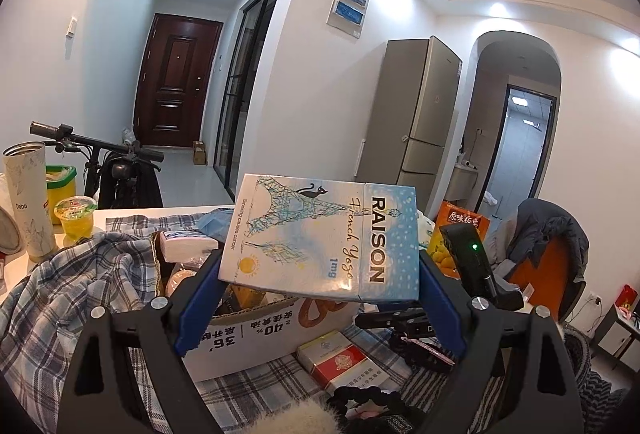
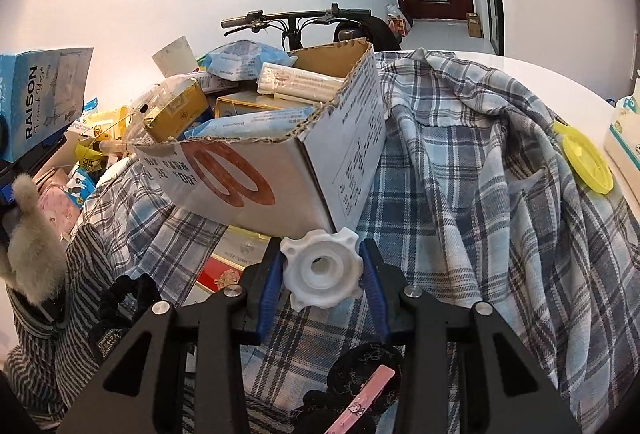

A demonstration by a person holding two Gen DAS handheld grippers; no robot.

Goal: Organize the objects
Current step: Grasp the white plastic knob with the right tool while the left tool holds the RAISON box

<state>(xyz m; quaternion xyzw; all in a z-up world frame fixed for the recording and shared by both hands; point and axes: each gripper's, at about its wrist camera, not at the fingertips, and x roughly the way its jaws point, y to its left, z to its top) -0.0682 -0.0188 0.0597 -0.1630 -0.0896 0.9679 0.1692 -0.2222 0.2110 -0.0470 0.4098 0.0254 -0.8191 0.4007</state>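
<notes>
The left claw [image 1: 320, 274] is clamped on a blue cigarette carton [image 1: 320, 234] above the cardboard box [image 1: 260, 338]; the right claw [image 2: 322, 270] apparently pinches a white lobed knob [image 2: 322, 268].

Right hand-held gripper [image 2: 323, 274] clamps a white lobed knob [image 2: 322, 271] before a cardboard box [image 2: 320, 154] on plaid cloth [image 2: 460, 194].

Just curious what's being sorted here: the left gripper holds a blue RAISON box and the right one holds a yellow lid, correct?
Not quite. The right gripper holds a white knob, not the yellow lid, which lies on the plaid cloth; the right wrist view shows this. The left gripper does hold the RAISON box.
</notes>
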